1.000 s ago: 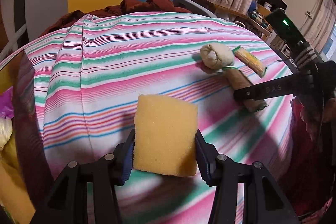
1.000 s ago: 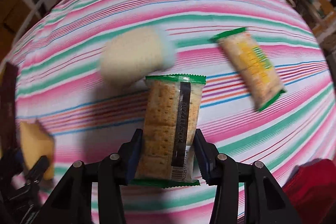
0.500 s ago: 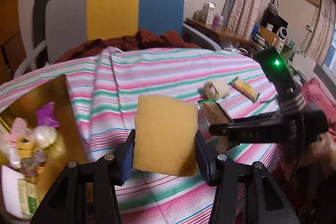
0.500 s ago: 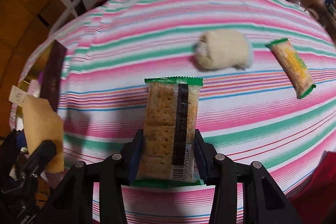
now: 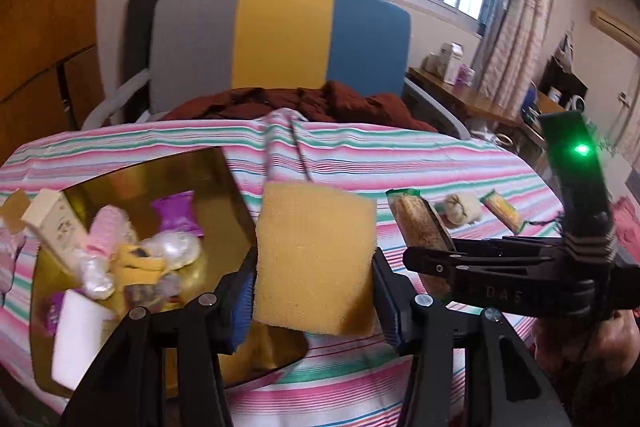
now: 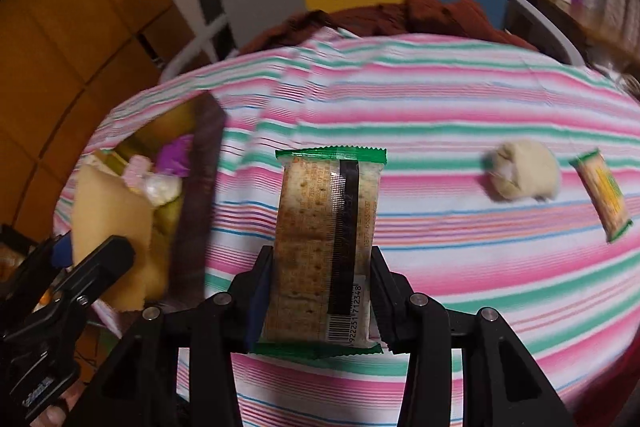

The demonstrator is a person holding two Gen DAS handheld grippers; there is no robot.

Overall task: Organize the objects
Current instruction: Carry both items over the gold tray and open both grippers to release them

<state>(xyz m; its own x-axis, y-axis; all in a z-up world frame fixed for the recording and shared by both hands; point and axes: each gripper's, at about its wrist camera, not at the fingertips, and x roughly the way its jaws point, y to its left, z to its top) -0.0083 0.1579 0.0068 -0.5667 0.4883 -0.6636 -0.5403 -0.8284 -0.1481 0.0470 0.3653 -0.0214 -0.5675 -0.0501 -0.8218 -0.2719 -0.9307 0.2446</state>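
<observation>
My left gripper (image 5: 314,291) is shut on a yellow sponge (image 5: 314,259) and holds it in the air above the right edge of a gold box (image 5: 224,183). The box holds several small items. My right gripper (image 6: 322,287) is shut on a cracker packet (image 6: 324,239) with green ends, held above the striped cloth. The packet also shows in the left wrist view (image 5: 416,227), to the right of the sponge. The sponge shows in the right wrist view (image 6: 112,223) over the box (image 6: 200,187).
A cream rolled cloth (image 6: 522,177) and a second cracker packet (image 6: 604,195) lie on the striped tablecloth (image 6: 440,115) at the right. A grey, yellow and blue chair (image 5: 280,39) with a dark red garment (image 5: 312,103) stands behind the table.
Both grippers have risen and swung left with their loads. The gold box has come into full view under the sponge. The cracker packet has moved away from the rolled cloth.
</observation>
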